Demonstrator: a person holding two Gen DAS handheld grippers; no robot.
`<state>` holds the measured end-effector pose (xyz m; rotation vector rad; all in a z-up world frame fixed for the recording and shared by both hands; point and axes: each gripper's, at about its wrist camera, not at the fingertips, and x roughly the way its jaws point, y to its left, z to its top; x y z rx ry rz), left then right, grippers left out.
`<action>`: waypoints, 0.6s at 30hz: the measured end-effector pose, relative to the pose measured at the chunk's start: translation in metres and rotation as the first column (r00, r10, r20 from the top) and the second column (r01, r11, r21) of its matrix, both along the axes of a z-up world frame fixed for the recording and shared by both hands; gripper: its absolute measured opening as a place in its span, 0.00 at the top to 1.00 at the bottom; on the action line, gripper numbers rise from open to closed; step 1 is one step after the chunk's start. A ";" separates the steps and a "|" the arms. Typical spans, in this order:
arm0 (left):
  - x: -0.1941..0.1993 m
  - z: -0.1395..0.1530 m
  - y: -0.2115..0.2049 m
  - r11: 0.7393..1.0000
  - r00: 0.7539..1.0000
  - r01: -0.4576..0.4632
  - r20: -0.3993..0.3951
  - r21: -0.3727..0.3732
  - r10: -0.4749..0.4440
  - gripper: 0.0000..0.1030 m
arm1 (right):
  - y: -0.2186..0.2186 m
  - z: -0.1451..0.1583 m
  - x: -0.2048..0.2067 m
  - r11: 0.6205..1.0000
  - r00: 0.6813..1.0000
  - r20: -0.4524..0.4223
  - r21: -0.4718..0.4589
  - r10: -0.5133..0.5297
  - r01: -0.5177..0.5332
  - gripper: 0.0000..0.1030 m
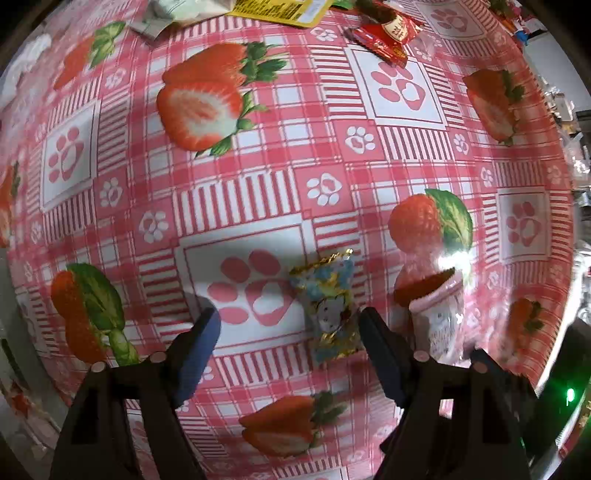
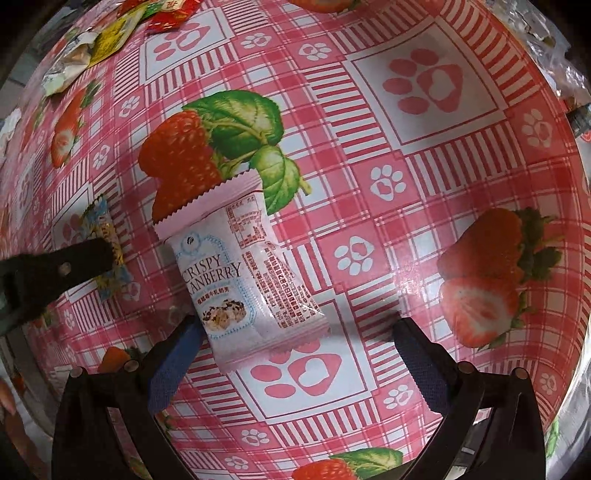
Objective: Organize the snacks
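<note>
A small blue-and-gold candy packet (image 1: 328, 310) lies flat on the strawberry tablecloth (image 1: 258, 147). My left gripper (image 1: 288, 321) hangs open over it, and the packet sits close to the right-hand finger without being pressed. A pink "Crispy Cranberry" packet (image 2: 243, 280) lies beside it; in the left wrist view this pink packet (image 1: 439, 314) is blurred, outside the right-hand finger. My right gripper (image 2: 295, 328) stands open above the pink packet, which lies nearer its left-hand finger. One of the left gripper's fingers (image 2: 74, 266) covers part of the candy packet (image 2: 107, 236).
A heap of snack packets lies at the far side of the table: a yellow one (image 1: 280, 11), red ones (image 1: 388, 33), and pale wrappers (image 2: 70, 66). The table's edge (image 1: 569, 221) runs along the right, with clutter beyond it.
</note>
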<state>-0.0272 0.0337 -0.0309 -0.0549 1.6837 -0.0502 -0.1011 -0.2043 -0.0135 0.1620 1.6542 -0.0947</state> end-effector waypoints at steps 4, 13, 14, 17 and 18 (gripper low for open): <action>0.009 -0.009 -0.032 0.993 0.997 0.071 -0.012 0.099 -0.070 0.22 | 0.002 0.005 -0.006 1.000 1.000 0.005 0.000 0.009 -0.009 0.00; -0.003 0.004 -0.063 0.975 0.981 0.186 0.037 0.122 -0.192 0.73 | 0.012 0.007 -0.013 1.000 1.000 -0.001 0.003 0.030 -0.030 0.00; -0.009 0.007 -0.054 0.973 0.979 0.195 0.039 0.124 -0.202 0.73 | 0.012 0.007 -0.013 0.999 0.999 -0.006 0.004 0.032 -0.032 0.00; -0.025 0.008 -0.032 0.969 0.973 0.217 0.047 0.122 -0.224 0.73 | 0.015 0.004 -0.009 0.999 0.998 -0.042 0.009 0.048 -0.048 0.00; -0.028 0.007 -0.027 0.968 0.973 0.219 0.047 0.123 -0.226 0.73 | 0.016 0.003 -0.007 0.999 0.997 -0.054 0.010 0.050 -0.050 0.00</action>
